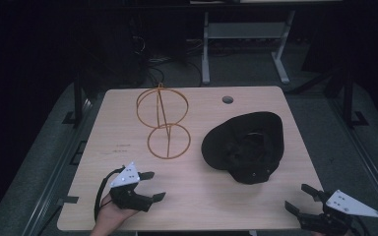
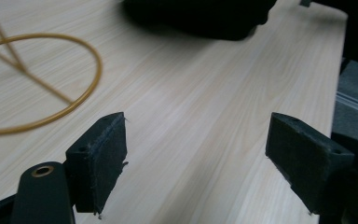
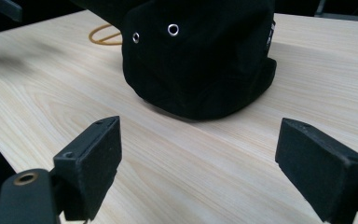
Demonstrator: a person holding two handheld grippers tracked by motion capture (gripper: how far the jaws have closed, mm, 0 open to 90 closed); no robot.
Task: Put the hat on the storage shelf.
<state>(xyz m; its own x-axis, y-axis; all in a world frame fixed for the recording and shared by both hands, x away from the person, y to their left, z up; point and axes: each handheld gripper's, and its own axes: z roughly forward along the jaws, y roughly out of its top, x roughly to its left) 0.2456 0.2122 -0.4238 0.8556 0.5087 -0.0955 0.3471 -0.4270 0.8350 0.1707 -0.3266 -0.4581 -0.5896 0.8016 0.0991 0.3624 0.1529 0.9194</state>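
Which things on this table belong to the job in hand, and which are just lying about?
In play: black hat, right gripper open facing it, left gripper open, wire hat stand.
Lying about: grey frame on the floor beyond the table.

Pale wood-grain bench (image 1: 187, 196) with round cable hole (image 1: 228, 100); lying on it, orange wire two-ring frame (image 1: 163, 123) and, apart, black fabric bucket hat (image 1: 243, 145).

You are holding the left gripper (image 1: 152, 185) over the near left of the table (image 1: 197, 196), jaws spread. The right gripper (image 1: 302, 196) is hovering at the near right corner, jaws apart. The black hat (image 1: 243, 140) is lying right of the wire stand (image 1: 163, 120).
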